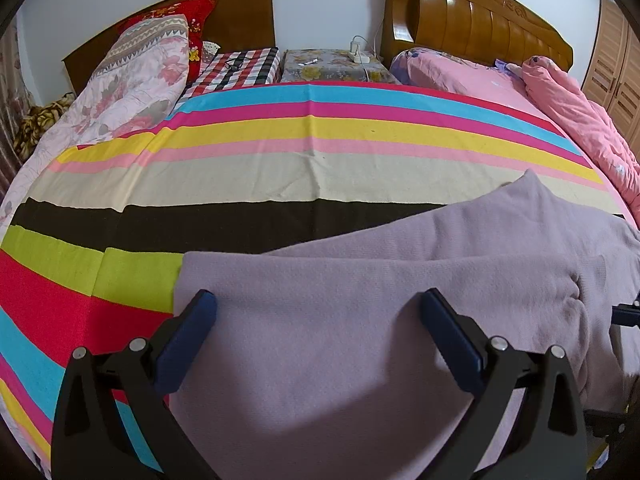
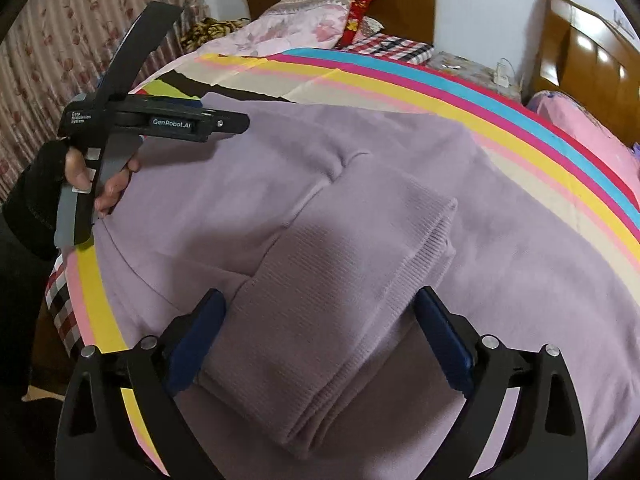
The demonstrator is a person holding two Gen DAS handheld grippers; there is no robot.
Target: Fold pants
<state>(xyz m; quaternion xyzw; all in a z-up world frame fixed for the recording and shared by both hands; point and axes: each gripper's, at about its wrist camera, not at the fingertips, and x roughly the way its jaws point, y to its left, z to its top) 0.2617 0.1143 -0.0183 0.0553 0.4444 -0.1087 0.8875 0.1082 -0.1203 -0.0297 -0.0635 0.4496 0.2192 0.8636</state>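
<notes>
Lilac knit pants [image 1: 360, 320] lie on a bed with a multicolour striped sheet [image 1: 240, 168]. In the right wrist view the pants [image 2: 280, 200] are spread flat with a ribbed cuff end [image 2: 352, 280] folded over on top. My left gripper [image 1: 318, 300] is open, hovering over the pants' left edge with nothing between its blue pads. My right gripper [image 2: 320, 300] is open, its jaws either side of the folded ribbed cuff. The left gripper's body [image 2: 160, 120], held by a hand, shows at the far side of the pants in the right wrist view.
A floral quilt [image 1: 132, 80] and red pillow [image 1: 196, 12] lie at the far left, a pink quilt [image 1: 580, 120] at the right. A bedside table [image 1: 332, 66] with a power strip stands between two wooden headboards. A curtain [image 2: 60, 40] hangs at the left.
</notes>
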